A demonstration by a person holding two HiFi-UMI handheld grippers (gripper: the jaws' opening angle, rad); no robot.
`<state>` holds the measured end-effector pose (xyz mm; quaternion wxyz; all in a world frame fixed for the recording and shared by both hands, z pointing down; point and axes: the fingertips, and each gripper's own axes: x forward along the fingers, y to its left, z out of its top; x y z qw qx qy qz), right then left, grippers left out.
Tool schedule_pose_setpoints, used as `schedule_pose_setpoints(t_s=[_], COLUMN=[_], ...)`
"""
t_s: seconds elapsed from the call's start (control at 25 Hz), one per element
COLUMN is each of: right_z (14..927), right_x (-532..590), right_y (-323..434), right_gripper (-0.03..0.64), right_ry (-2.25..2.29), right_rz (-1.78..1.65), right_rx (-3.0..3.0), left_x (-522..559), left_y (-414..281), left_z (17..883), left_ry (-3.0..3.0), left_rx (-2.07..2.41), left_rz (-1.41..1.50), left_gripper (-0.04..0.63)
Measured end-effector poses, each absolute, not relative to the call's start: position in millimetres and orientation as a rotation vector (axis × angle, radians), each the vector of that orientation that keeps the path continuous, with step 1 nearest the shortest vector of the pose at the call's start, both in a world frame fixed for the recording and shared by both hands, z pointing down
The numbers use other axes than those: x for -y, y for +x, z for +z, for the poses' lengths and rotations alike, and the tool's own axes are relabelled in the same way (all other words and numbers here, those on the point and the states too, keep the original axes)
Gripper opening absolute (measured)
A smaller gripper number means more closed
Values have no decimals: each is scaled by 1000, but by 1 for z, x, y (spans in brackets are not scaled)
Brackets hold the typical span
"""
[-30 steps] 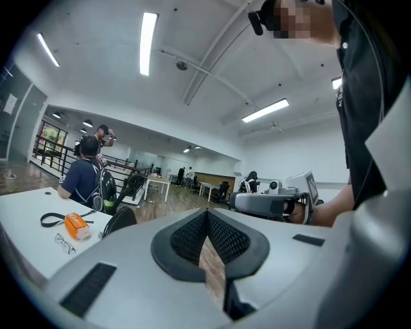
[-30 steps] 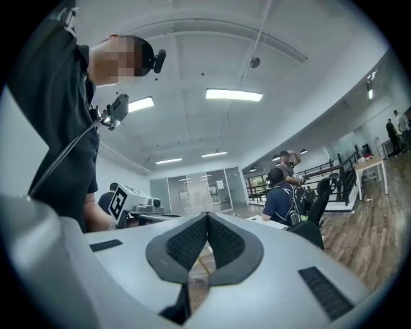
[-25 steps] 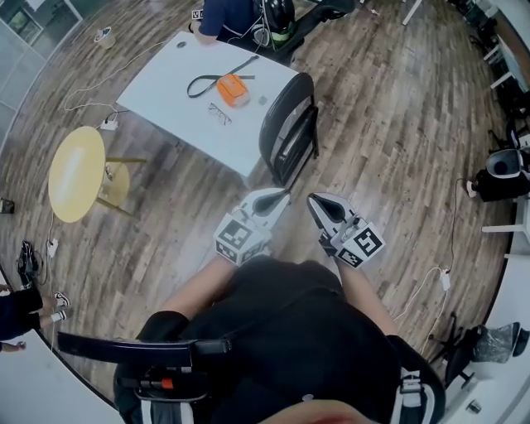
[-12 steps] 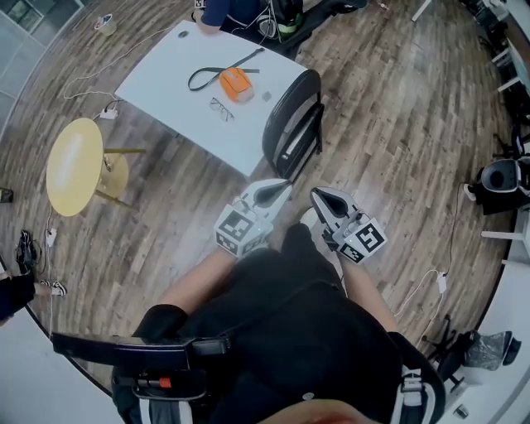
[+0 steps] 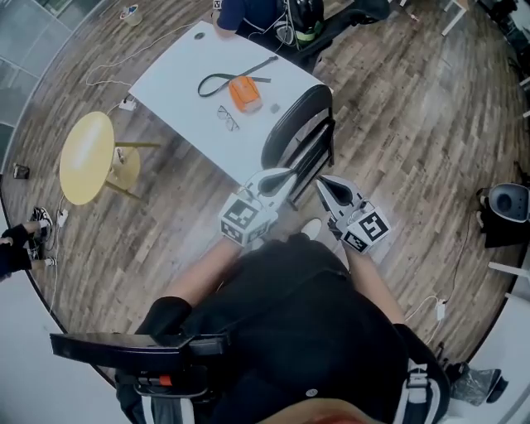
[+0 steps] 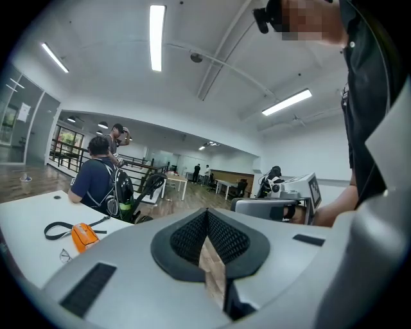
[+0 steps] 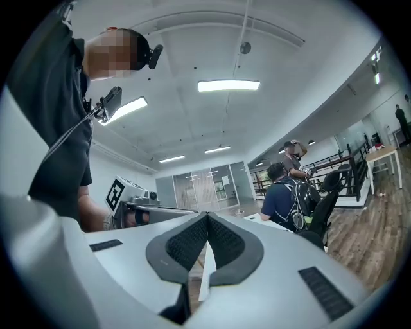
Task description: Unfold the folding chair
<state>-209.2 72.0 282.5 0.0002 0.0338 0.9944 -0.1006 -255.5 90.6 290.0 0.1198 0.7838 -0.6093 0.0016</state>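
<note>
Folding chair [image 5: 296,124], folded, seemingly propped against white table [image 5: 178,79]; our left gripper [image 5: 286,175] and right gripper [image 5: 323,182] closed, empty; we risk toppling it by nudging.

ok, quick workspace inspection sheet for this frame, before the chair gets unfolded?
surface: wood floor; white table beyond the chair.
job's things: folding chair folded, standing at the table's near edge, untouched.
clutter: black strap, orange item, glasses on the table; yellow round stool on the floor.
grippers: left gripper and right gripper both shut, empty, short of the chair.
cables: white lead on the floor left of the table; another at lower right.
surroundings: person at the table's far side.
</note>
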Motion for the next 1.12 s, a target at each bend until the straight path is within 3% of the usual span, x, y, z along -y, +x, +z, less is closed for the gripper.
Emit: schedule_pose_setpoints(t_s=[0.4, 1.12], right_z=[288, 361], right_x=[14, 35], right_y=[-222, -311], right_gripper=[6, 7], right_ry=[238, 21], right_rz=[-270, -404], right_rx=[-3130, -3251], left_x=[-14, 41], left_y=[-261, -356], left_z=[292, 382], left_ry=[2205, 2107], left_rx=[1850, 1600], left_rz=[29, 385], left_gripper=[5, 10])
